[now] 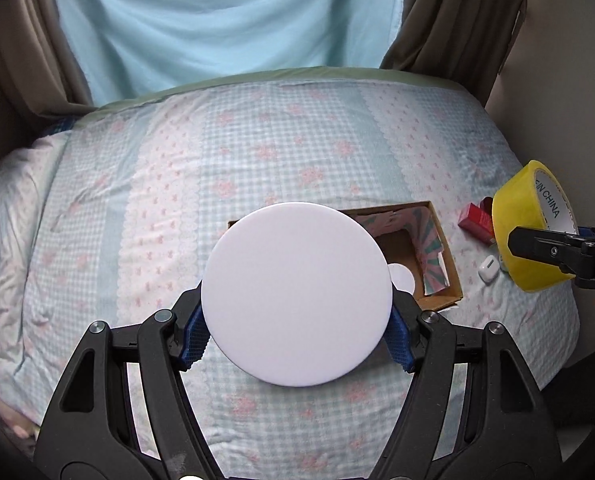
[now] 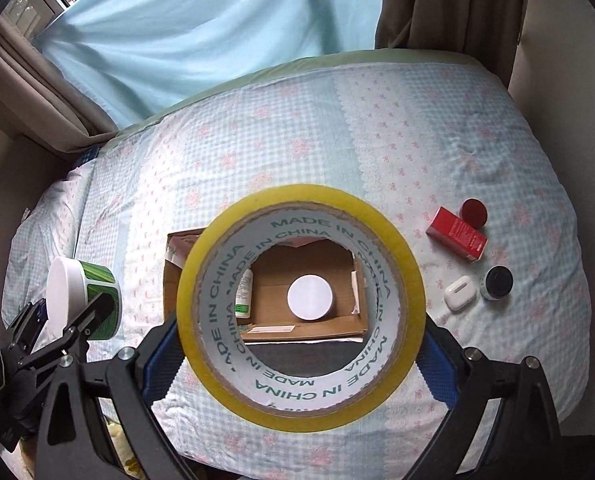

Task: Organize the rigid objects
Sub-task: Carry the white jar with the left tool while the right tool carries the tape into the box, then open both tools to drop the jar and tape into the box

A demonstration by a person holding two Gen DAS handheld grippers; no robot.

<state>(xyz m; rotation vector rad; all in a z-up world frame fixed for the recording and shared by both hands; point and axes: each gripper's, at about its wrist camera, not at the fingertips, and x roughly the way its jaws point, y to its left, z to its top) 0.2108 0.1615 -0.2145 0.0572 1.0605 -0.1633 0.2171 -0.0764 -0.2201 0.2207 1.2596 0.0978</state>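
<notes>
My left gripper point(image 1: 295, 328) is shut on a white-lidded round jar point(image 1: 295, 294) with a green label; it also shows in the right wrist view point(image 2: 77, 296), held above the bed left of the box. My right gripper point(image 2: 299, 364) is shut on a yellow tape roll point(image 2: 401, 268), held over the open cardboard box point(image 2: 177, 276); the roll also shows in the left wrist view point(image 1: 531, 232). Through the roll's hole I see a white round lid point(image 2: 310, 297) and a small white bottle point(image 2: 243, 294) inside the box. The box shows behind the jar in the left wrist view point(image 1: 445, 264).
On the checked bedspread point(image 2: 337, 140) right of the box lie a red carton point(image 2: 457, 238), a red round cap point(image 2: 474, 213), a white earbud case point(image 2: 460, 293) and a dark round jar point(image 2: 496, 282). Curtains hang behind the bed.
</notes>
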